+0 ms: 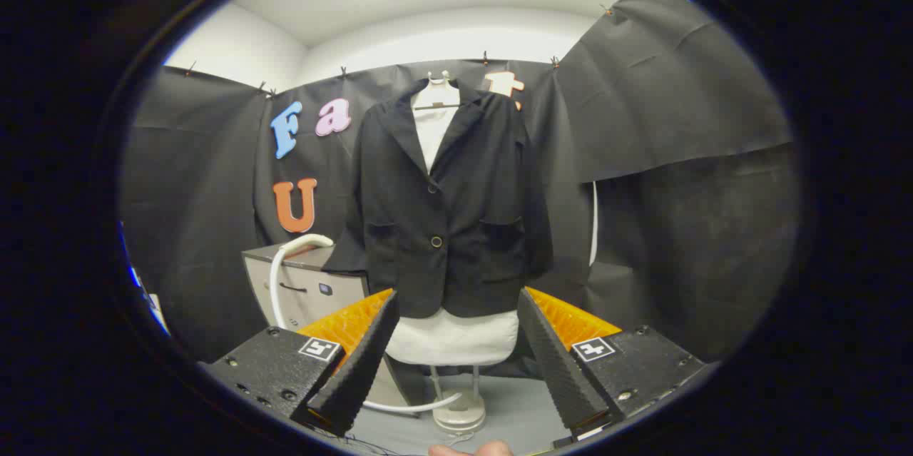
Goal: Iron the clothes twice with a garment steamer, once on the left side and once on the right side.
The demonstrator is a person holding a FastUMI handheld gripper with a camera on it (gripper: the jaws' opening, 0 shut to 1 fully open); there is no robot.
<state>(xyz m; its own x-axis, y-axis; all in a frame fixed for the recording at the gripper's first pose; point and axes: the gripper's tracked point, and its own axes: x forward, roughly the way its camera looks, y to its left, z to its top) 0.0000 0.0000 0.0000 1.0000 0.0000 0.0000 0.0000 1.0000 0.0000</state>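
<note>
Your gripper (pixel 456 356) is spread wide and holds nothing. Its two black fingers (pixel 360 363) have bumpy inner faces and orange sides, and each one sits on a black block with a small square marker. There is a big gap between the fingers.

Look through that gap and you see the black jacket (pixel 446 206). It hangs far ahead of your fingers, well apart from them, and they do not touch it. The jacket is dressed on a white dummy body (pixel 456 338) that pokes out below the hem and at the open collar. One gold button (pixel 436 241) closes the front, and there is a pocket on each side. A hanger hook (pixel 439 76) shows at the top of the collar. The dummy stands on a thin pole with a round white foot (pixel 460 417) on the grey floor (pixel 531 413).

To the left of the jacket, a little farther back, is a grey box-like cabinet (pixel 314 288). A white hose (pixel 282 277) loops up over it and runs down its front. You cannot tell from here where the steamer head is. Another white hose piece (pixel 399 407) curves along the floor near the round foot.

A fingertip of your hand (pixel 471 449) peeks in at the very near side, below the fingers.
</note>
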